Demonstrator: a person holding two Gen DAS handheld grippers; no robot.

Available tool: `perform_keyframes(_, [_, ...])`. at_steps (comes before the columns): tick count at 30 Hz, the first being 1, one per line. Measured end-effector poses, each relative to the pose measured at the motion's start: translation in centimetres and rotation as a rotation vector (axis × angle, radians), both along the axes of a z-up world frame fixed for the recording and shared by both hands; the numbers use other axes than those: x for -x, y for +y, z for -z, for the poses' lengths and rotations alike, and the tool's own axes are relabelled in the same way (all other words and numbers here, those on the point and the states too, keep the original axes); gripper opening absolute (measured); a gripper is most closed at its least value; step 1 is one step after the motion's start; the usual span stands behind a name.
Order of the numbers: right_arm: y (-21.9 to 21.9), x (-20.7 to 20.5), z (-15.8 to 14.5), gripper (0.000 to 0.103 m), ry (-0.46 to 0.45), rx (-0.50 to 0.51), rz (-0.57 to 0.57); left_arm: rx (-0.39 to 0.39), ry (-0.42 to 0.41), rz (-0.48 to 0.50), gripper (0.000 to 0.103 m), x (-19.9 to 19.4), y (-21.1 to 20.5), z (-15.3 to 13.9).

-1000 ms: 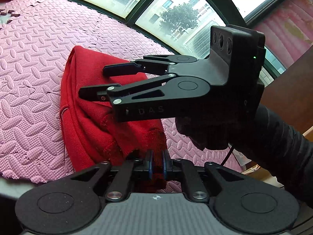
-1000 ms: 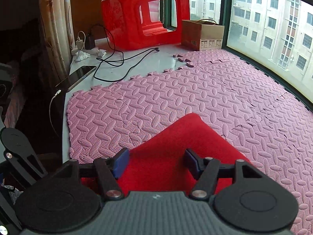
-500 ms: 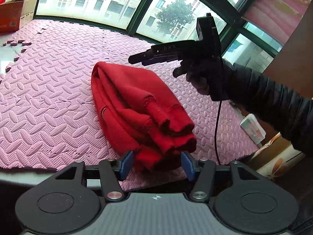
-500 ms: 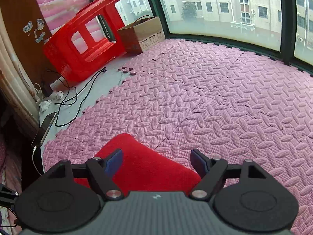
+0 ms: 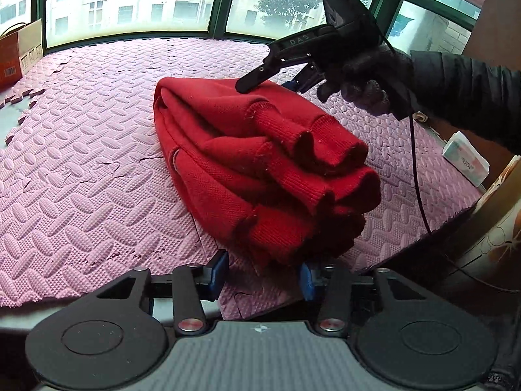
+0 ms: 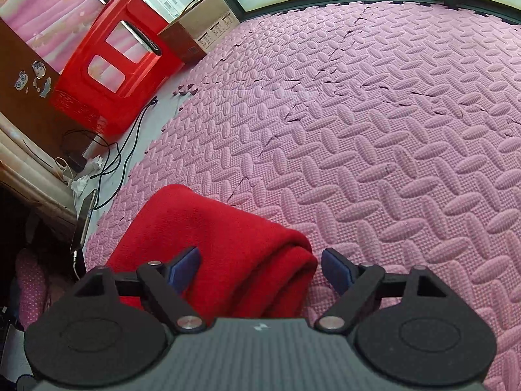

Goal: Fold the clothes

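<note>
A red knit garment (image 5: pixel 260 166) lies folded in a thick bundle on the pink foam mat (image 5: pixel 81 163), its ribbed cuffs and hem stacked toward me. My left gripper (image 5: pixel 263 275) is open and empty, just in front of the bundle's near end. My right gripper (image 5: pixel 270 81) is open above the bundle's far end, one finger resting at its top. In the right wrist view the right gripper (image 6: pixel 260 267) is open over the garment's folded edge (image 6: pixel 221 234).
A red plastic stool (image 6: pixel 120 52) and a cardboard box (image 6: pixel 198 29) stand at the mat's far corner, with cables (image 6: pixel 114 156) and a phone (image 6: pixel 83 218) beside them. A tissue pack (image 5: pixel 465 156) lies off the mat's right edge. Windows run behind the mat.
My left gripper has let go of the garment's end, opened and drawn back. My right gripper has swung and tilted down over the bundle's far end.
</note>
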State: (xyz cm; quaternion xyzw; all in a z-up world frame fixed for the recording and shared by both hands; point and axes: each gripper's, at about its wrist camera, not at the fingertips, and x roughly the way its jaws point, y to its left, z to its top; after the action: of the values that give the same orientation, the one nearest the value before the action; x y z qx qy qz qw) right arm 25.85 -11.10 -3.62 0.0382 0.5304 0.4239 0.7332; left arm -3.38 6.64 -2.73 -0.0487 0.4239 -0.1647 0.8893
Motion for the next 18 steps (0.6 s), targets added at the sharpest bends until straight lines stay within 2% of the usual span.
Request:
perform_keyframes(1, [-0.4,0.3,0.0,0.083,0.006,-0.007,0.001,-0.003,0.0,-0.007,0.039,-0.2,0.3,0.0])
perform_keyframes(4, [-1.7,1.2,-0.2,0.083,0.005,-0.021,0.021,-0.012,-0.002,-0.027,0.036,-0.8,1.0,0.0])
perform_keyframes(6, [-2.9,2.1,-0.4,0.083,0.009,-0.047,0.035,-0.015,-0.008,-0.04,0.029,-1.3,1.7,0.0])
perform_keyframes(11, [-4.8,4.7,-0.8,0.083,0.004,-0.107,0.062,-0.049,-0.026,-0.111,0.029,-2.9,3.9,-0.1])
perform_keyframes(18, [-6.6,5.4,-2.3,0.083,-0.083,-0.118,0.145,-0.057,-0.022,-0.276,0.029,-6.0,8.2,0.0])
